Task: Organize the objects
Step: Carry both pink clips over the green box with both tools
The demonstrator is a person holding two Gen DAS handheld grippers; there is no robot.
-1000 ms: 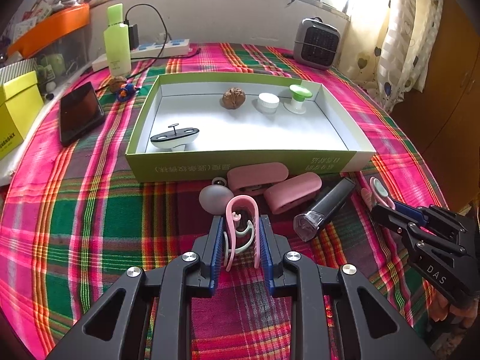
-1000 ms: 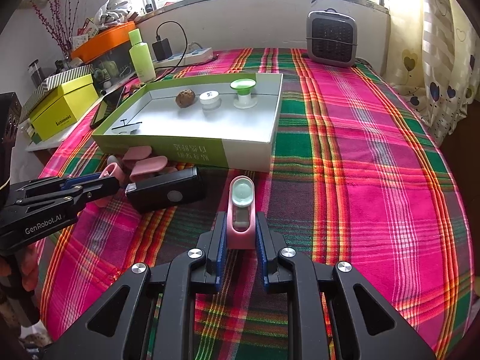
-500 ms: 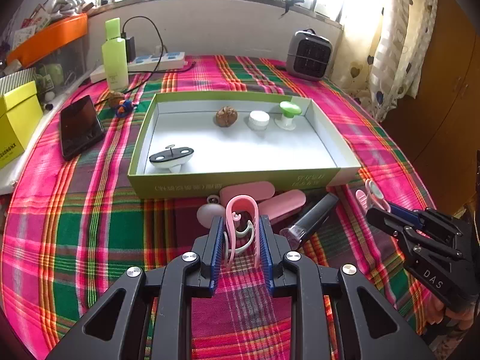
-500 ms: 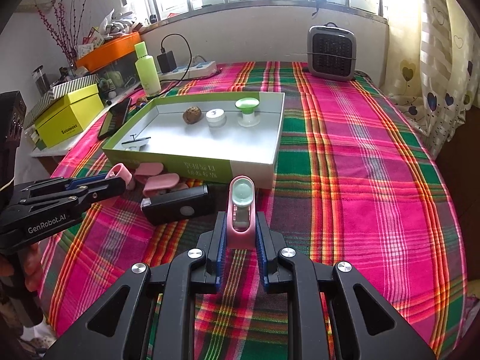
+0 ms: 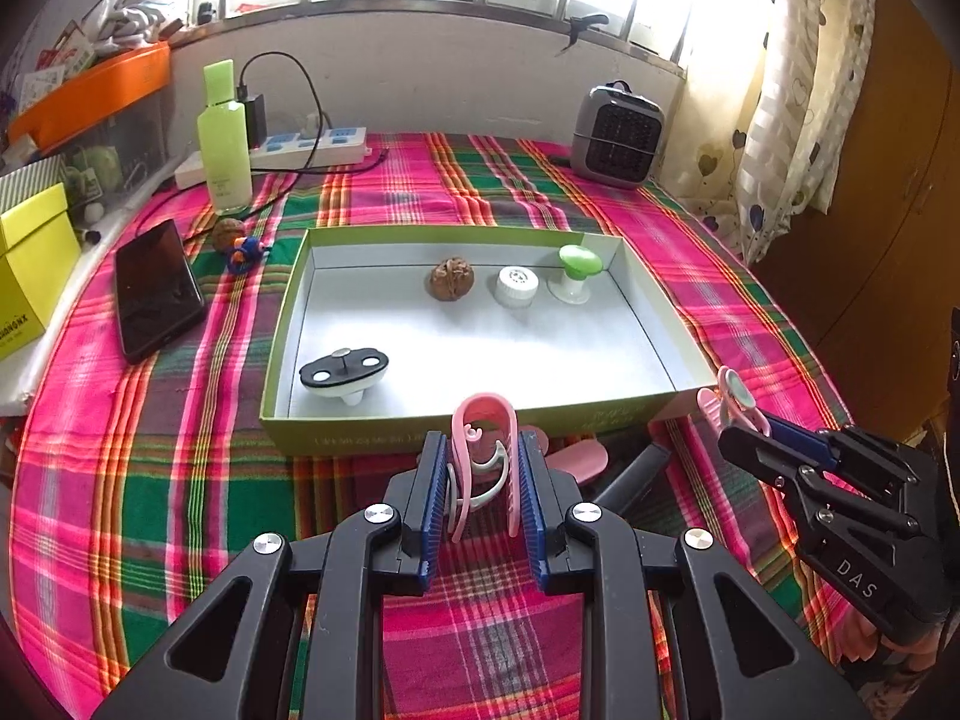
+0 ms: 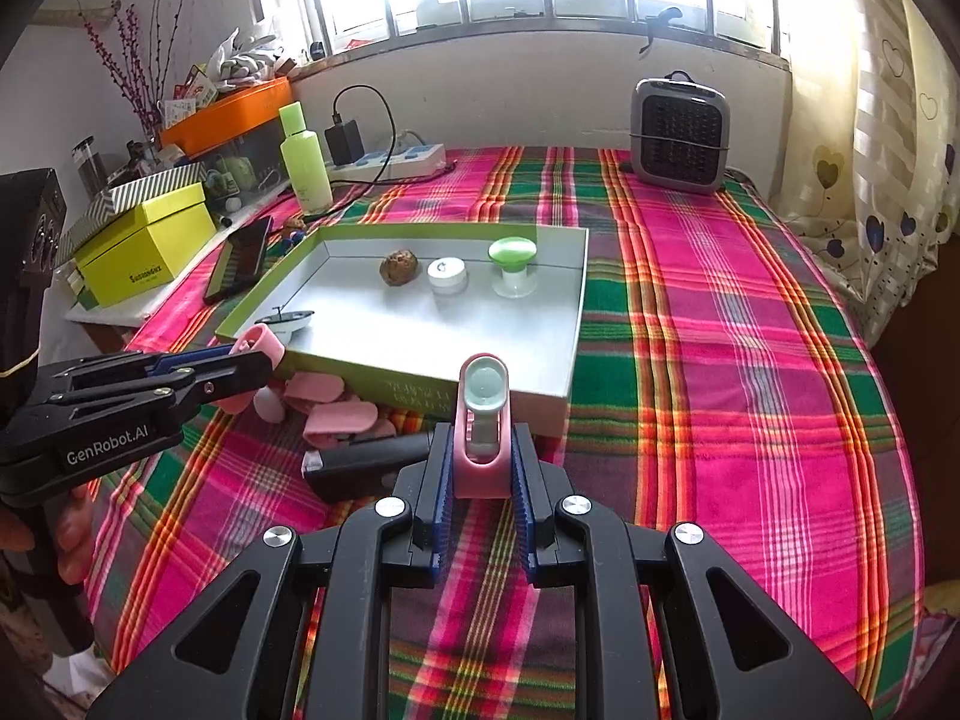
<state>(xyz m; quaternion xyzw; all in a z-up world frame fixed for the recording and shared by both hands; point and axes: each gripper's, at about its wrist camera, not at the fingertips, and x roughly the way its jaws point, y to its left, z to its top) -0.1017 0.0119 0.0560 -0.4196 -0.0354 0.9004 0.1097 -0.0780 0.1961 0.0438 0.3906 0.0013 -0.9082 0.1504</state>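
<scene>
My left gripper (image 5: pixel 483 468) is shut on a pink U-shaped clip (image 5: pixel 483 420) with a pale green curl inside, held above the cloth just before the green box's near wall (image 5: pixel 420 426). My right gripper (image 6: pixel 481 468) is shut on a pink holder with a round pale green lens (image 6: pixel 483 387), near the box's right front corner (image 6: pixel 558 405). The white-floored box holds a walnut (image 5: pixel 451 279), a white cap (image 5: pixel 516 286), a green-topped stopper (image 5: pixel 577 273) and a black-and-white oval piece (image 5: pixel 344 372).
Pink cases (image 6: pixel 339 414) and a black rectangular device (image 6: pixel 366 462) lie on the plaid cloth before the box. A phone (image 5: pixel 157 291), a green bottle (image 5: pixel 225 138), a power strip (image 5: pixel 312 144), a yellow box (image 5: pixel 30 264) and a grey heater (image 5: pixel 618 138) stand around.
Both grippers have risen and drawn back, each still holding its pink item; the box and the items before it look lower and farther in both views.
</scene>
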